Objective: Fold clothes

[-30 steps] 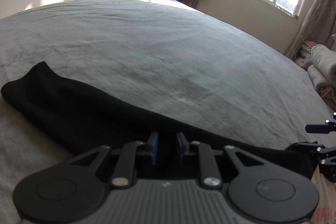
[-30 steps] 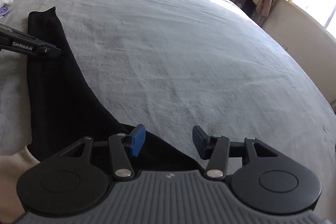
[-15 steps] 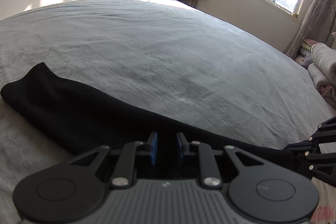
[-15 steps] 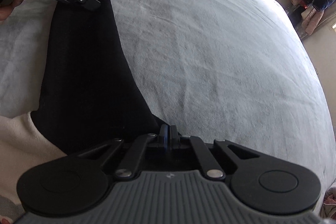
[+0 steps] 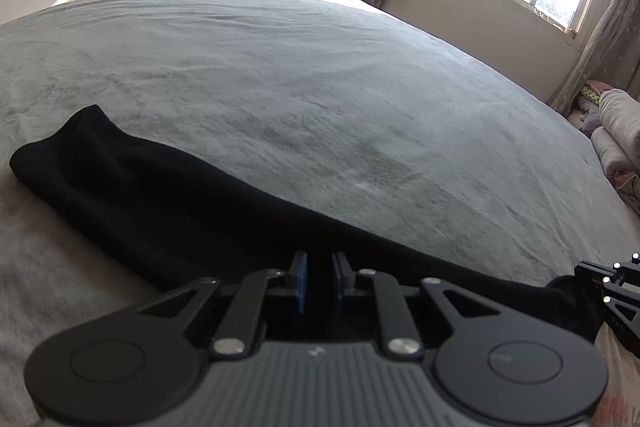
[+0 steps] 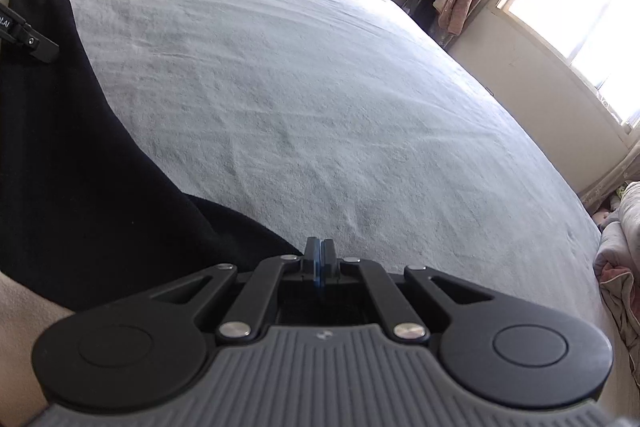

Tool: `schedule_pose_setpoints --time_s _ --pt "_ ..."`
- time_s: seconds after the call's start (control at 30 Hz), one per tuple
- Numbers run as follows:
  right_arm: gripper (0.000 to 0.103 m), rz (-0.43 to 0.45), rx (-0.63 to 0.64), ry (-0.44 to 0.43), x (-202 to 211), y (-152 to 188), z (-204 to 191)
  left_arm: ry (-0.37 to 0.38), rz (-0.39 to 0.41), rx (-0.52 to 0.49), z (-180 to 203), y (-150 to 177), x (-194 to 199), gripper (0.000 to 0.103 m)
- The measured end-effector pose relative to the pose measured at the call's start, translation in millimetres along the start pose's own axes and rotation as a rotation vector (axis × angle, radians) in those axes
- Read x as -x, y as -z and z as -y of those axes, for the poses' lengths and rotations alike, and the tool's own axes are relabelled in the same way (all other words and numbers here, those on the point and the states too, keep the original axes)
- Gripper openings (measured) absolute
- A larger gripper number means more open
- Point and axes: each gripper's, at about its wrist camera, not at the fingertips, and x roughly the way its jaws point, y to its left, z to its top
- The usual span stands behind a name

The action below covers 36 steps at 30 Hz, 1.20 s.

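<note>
Left wrist view. A long black garment (image 5: 168, 195) is seen stretched in a narrow band across the near part of a grey bed cover (image 5: 320, 99), one end lying far left, the other running off near right. The left gripper (image 5: 319, 277) is set over the near edge of the cloth, blue pads (image 5: 299, 281) drawn narrow with dark fabric between them; a pinch on the garment is judged likely. The right gripper's tip (image 5: 608, 287) is seen at the near right end of the cloth.

Right wrist view. The right gripper (image 6: 318, 263) is pressed fully together, pads meeting. The garment's corner (image 6: 248, 235) reaches the jaws from the left; whether cloth is actually caught cannot be told. The garment runs away to the far left, where the left gripper (image 6: 28, 39) overlaps it. A pale cloth (image 6: 24, 323) lies near left, partly under the black one.

Risks, as judged. If only a thin hem is held on the right, the corner could be lost on lifting and the band would sag unevenly. Both layers may not be caught on the left; a skewed fold would follow. The plush cover may drag the cloth and bunch it.
</note>
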Motion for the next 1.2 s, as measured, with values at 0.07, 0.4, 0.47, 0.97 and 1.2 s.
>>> schedule_pose_setpoints --time_s 0.07,0.4,0.47,0.97,1.2 --pt "0.014 0.010 -0.025 -0.047 0.1 -5.7 1.1 0.001 0.009 0.032 -3.9 -1.7 2.3 0.015" --pt "0.038 0.025 -0.080 -0.341 -12.1 -55.5 -34.7 0.183 0.044 0.205 -19.9 -5.3 9.0 0.017" --pt "0.038 0.025 -0.107 -0.375 -16.7 -61.3 -38.6 0.230 0.028 0.213 -16.9 -4.5 5.5 0.017" --pt "0.038 0.014 -0.310 -0.669 -20.3 -60.7 -46.0 0.374 -0.049 0.411 -35.4 3.7 -14.3 0.017" --pt "0.040 0.051 -0.250 -0.686 -5.0 -54.3 -59.6 0.527 -0.025 0.454 -35.6 4.2 -10.6 0.017"
